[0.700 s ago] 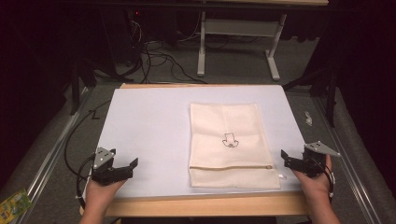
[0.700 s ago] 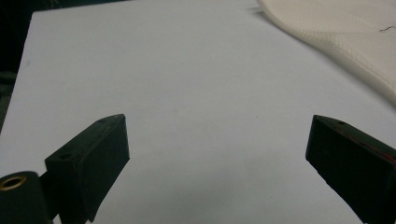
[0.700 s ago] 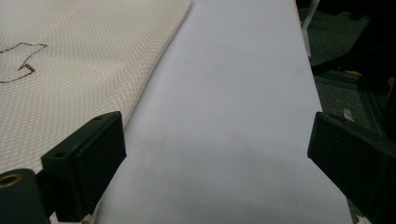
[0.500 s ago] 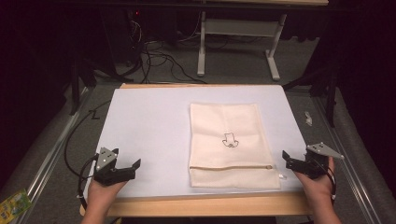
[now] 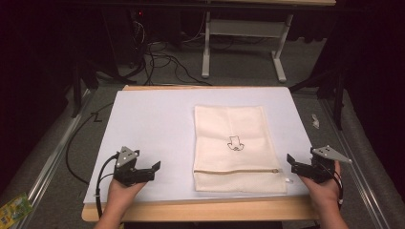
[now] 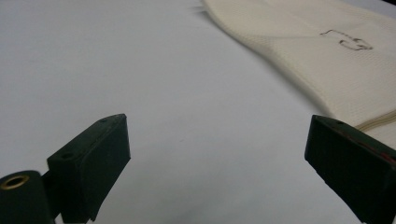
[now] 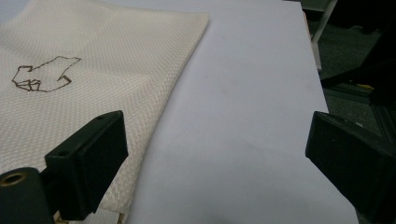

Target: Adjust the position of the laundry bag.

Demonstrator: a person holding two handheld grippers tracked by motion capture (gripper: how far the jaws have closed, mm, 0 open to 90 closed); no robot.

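Both hands are easing back toward the near edge of the worktop (image 5: 153, 119) since the earlier frames, and only slightly; the cream cloth bag (image 5: 236, 143) is lying exactly where it was.

We are holding the left tongs (image 5: 154, 168) over bare white surface near the front left, well apart from the bag, which is lying off to their right. We are holding the right tongs (image 5: 290, 162) just beside the bag's near right corner, so the right hand is clearly the nearer one. In the right gripper view the bag's right edge (image 7: 154, 121) is running between the jaws, with the left jaw sitting over the fabric and the right jaw over the white sheet. The bag's long axis is running away from us, front to back, so both tongs are facing its long sides, pointing inward across the worktop.

Both tongs are standing wide apart and gripping nothing.

The bag is looking flat and smooth, a pale woven rectangle right of the worktop's middle. It is carrying a small dark outline emblem (image 5: 235, 143) at its centre and a zip line (image 5: 236, 170) across its near end, with a small white tab (image 5: 288, 180) poking out at the right corner.
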